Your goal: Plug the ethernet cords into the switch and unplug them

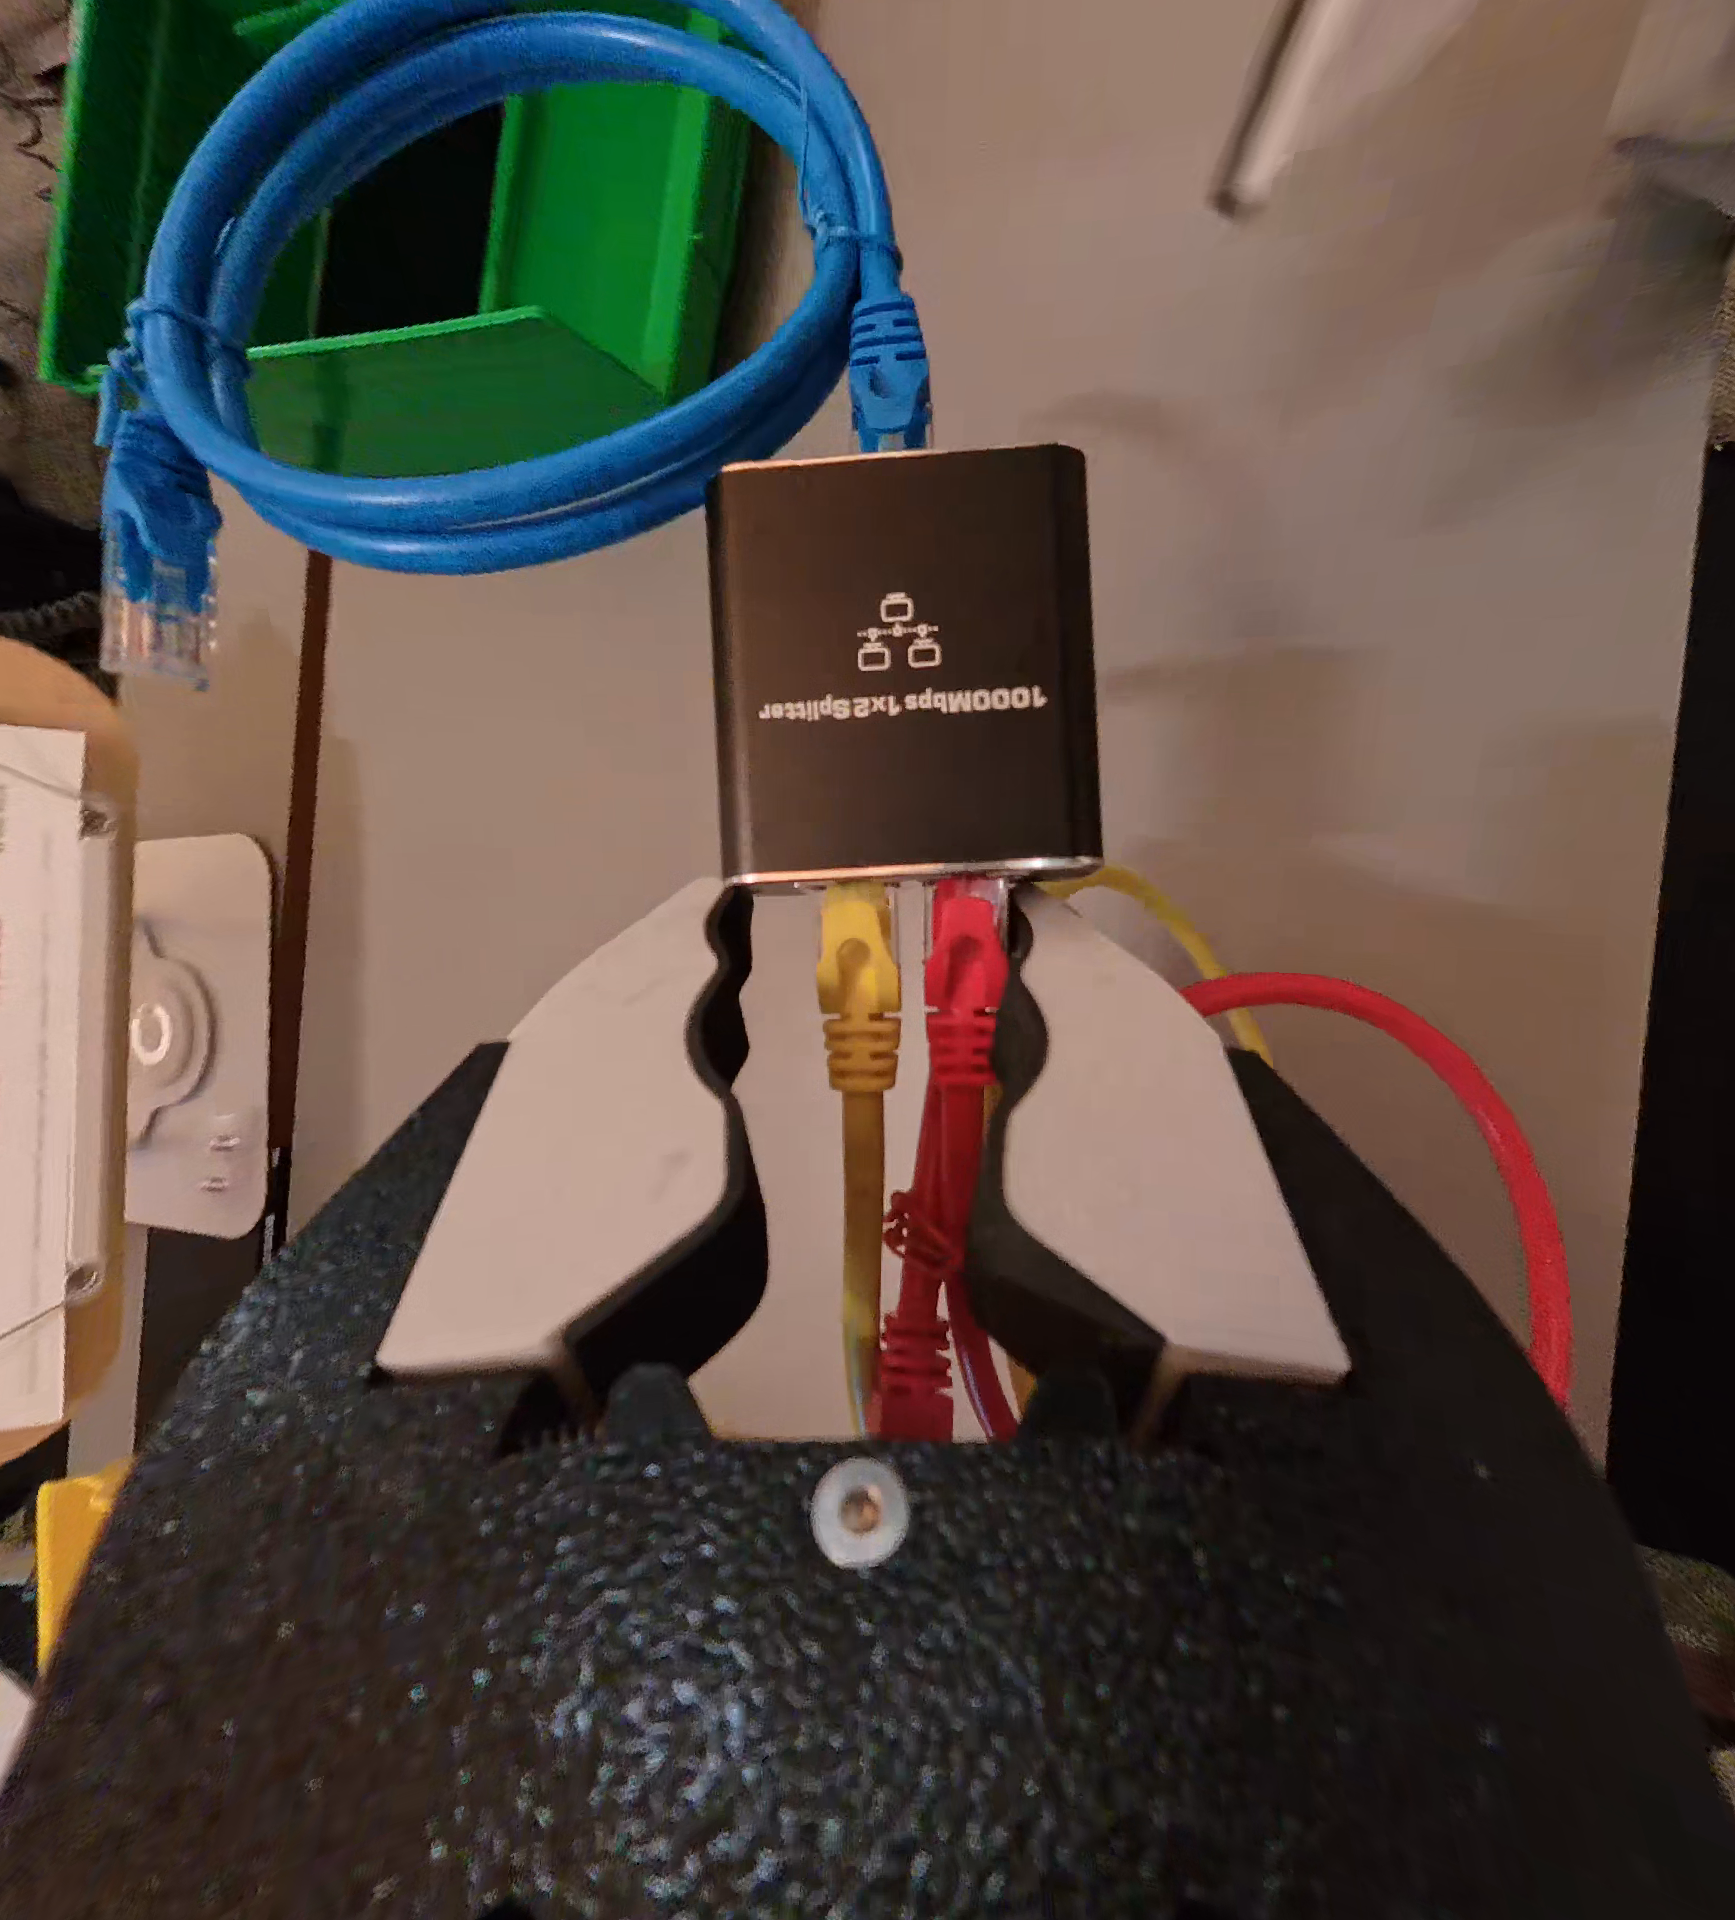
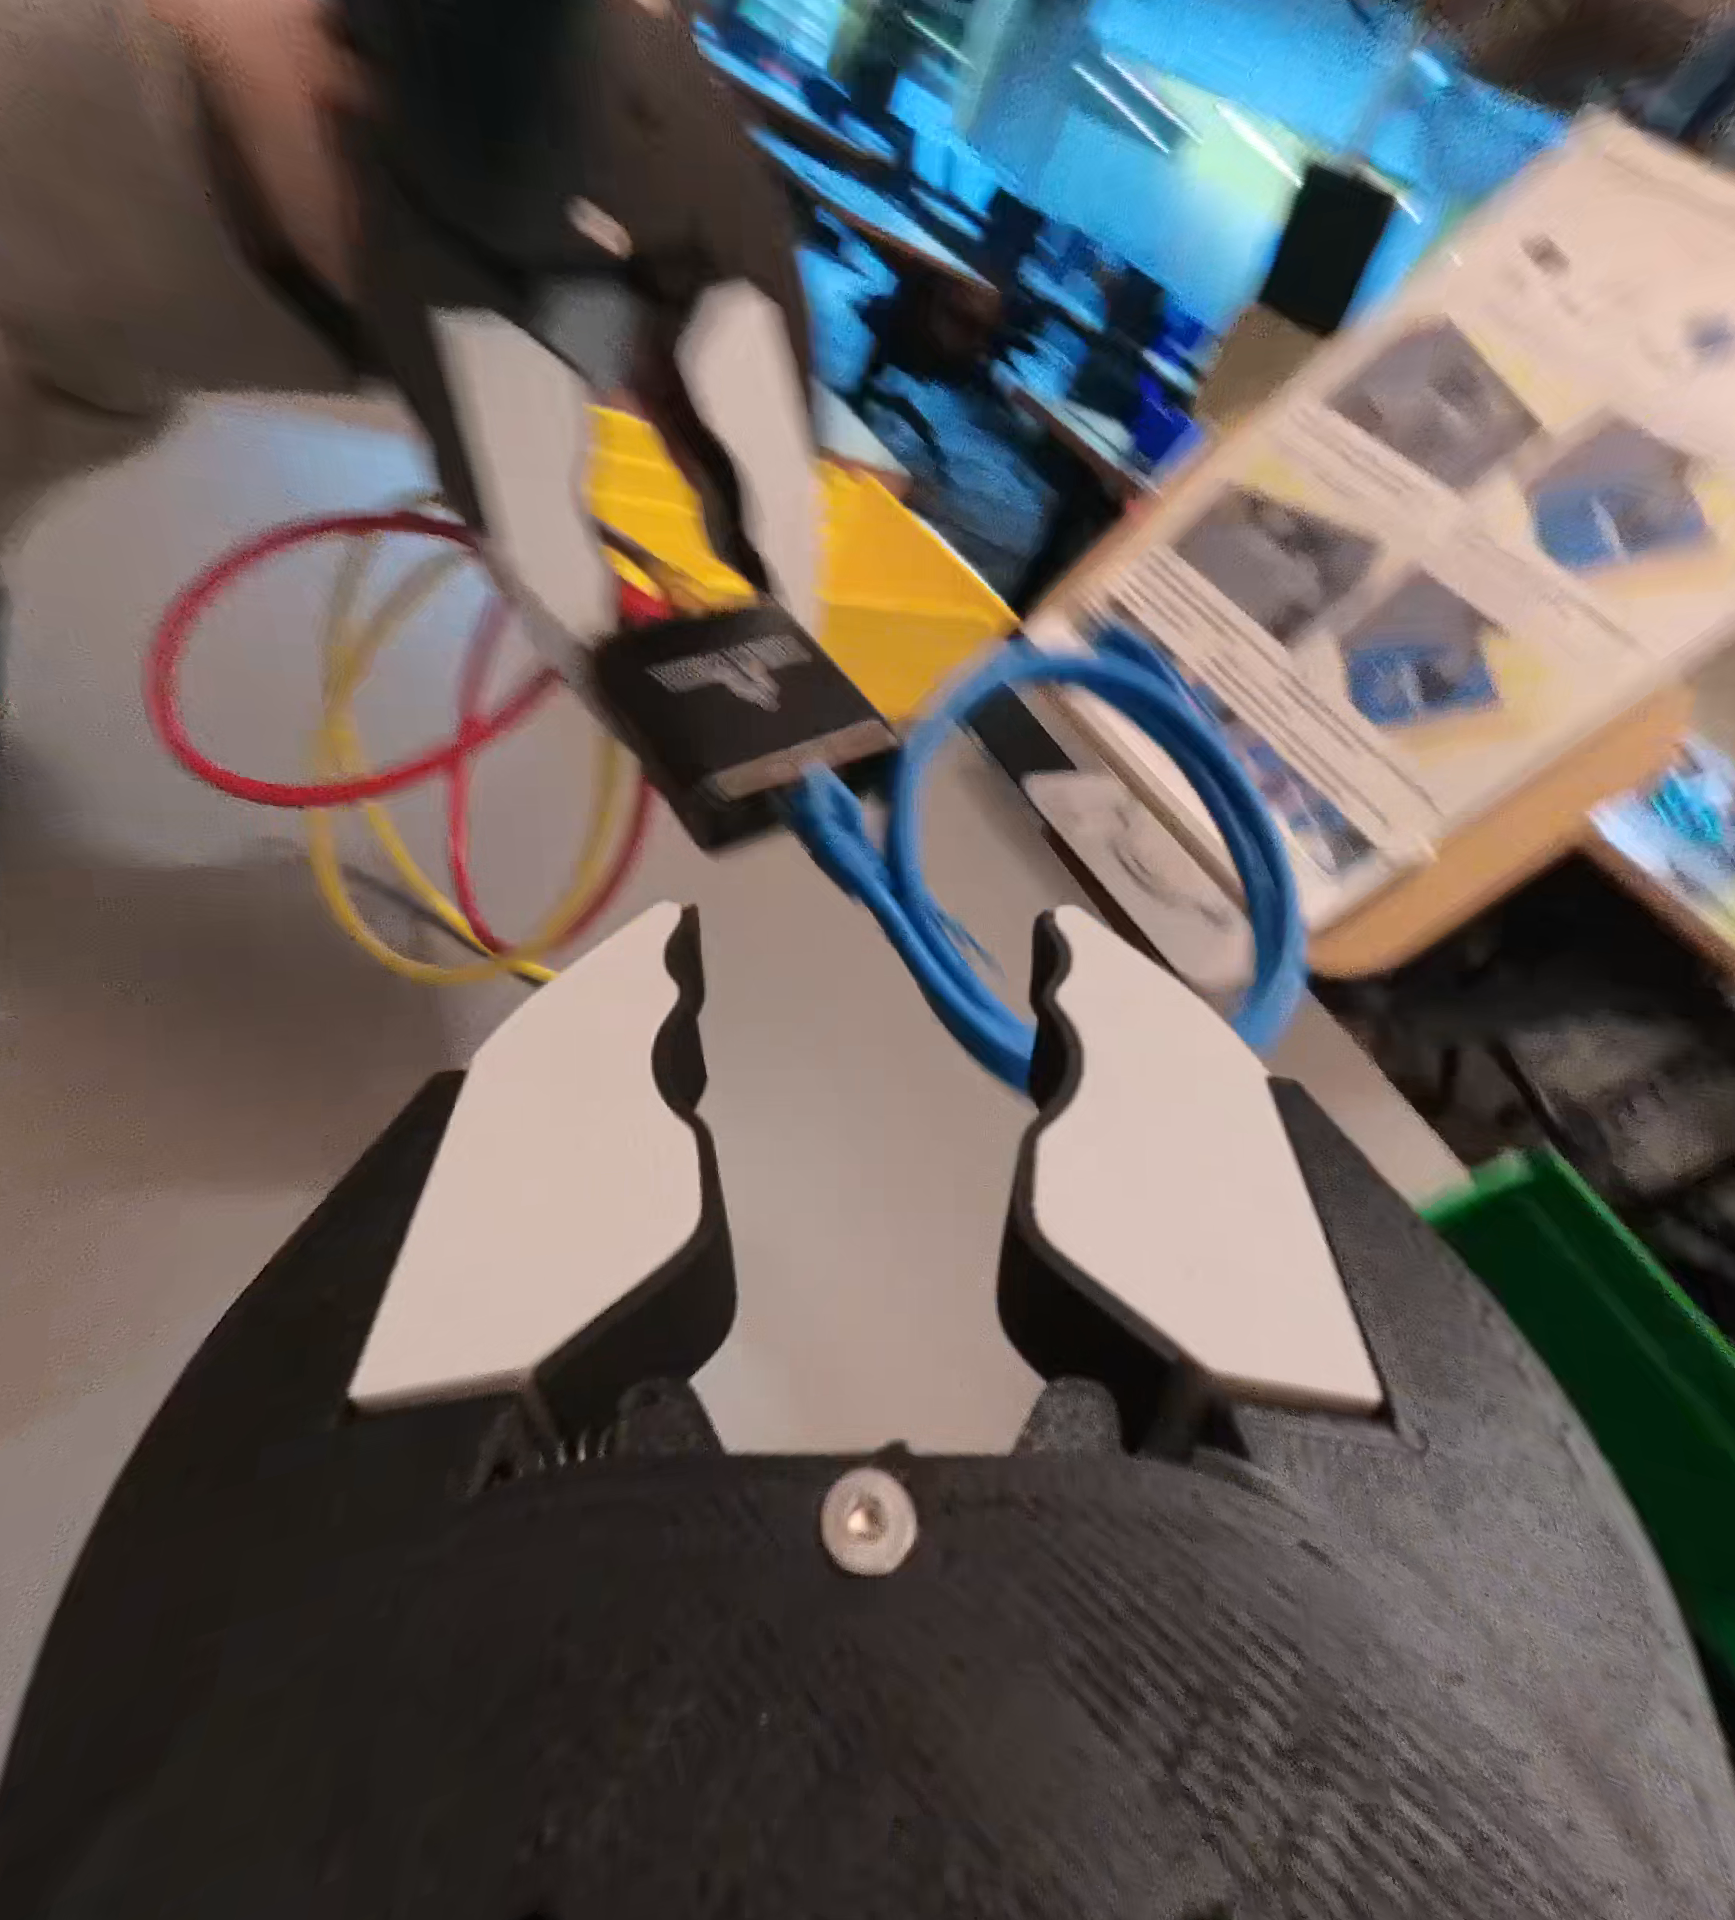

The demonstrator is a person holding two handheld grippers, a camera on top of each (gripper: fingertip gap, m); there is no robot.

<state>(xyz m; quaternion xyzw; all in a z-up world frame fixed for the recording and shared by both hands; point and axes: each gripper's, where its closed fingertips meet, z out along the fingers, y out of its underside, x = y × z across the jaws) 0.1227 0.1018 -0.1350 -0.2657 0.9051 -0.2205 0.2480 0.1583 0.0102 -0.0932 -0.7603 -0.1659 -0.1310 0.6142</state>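
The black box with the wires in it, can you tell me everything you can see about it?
The black box is small and flat, with rounded edges, a smooth metal-looking shell and white markings on top. It lies on a pale table. A yellow plug and a red plug sit side by side in its near end; a blue plug goes into the far end. The left tool is open around the two plugs.
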